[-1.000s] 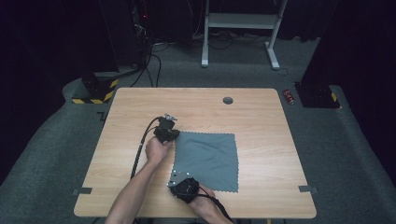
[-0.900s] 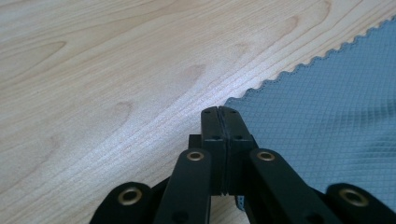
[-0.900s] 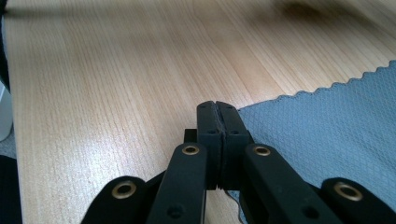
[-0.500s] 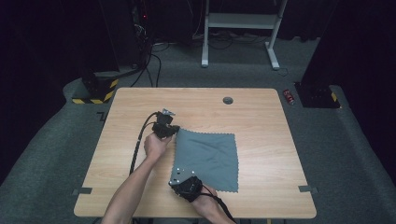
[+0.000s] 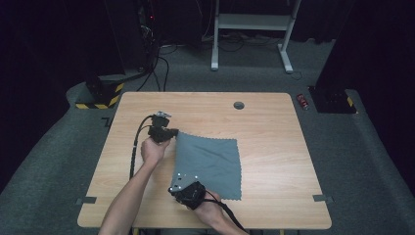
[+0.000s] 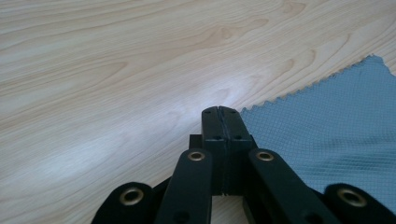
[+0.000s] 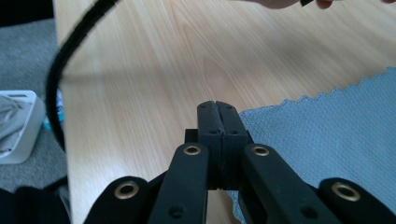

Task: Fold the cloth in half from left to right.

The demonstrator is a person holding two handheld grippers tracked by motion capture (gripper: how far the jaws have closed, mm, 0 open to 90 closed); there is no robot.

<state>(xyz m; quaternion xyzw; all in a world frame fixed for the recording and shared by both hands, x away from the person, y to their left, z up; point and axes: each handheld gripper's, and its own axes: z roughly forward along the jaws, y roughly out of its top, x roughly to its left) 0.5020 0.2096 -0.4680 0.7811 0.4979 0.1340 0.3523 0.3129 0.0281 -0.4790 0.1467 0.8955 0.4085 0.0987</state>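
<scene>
a grey cloth (image 5: 211, 165) is spread on the near middle of the wooden table (image 5: 274, 147), with its left edge drawn up off the wood between two grippers. it is seen as thin woven fabric with a zigzag-cut edge, so it is judged to be light, soft and limp: it will sag and fold wherever it is not held, and it should neither slip much nor break. the best hold is judged to be at the corners, where a pinch takes one layer and lets the rest hang straight.

the far left corner is pinched by the left gripper (image 5: 169, 133), whose jaws are pressed fully together; in the left gripper view the cloth (image 6: 322, 140) is seen running in under the right side of the closed tips (image 6: 219, 114). the near left corner is held the same way by the right gripper (image 5: 183, 182), its jaws also closed tight, with the cloth (image 7: 322, 140) meeting the tips (image 7: 217, 109) from the right.

a small dark round fitting (image 5: 238, 105) is set in the table's far side, well apart from the cloth.
</scene>
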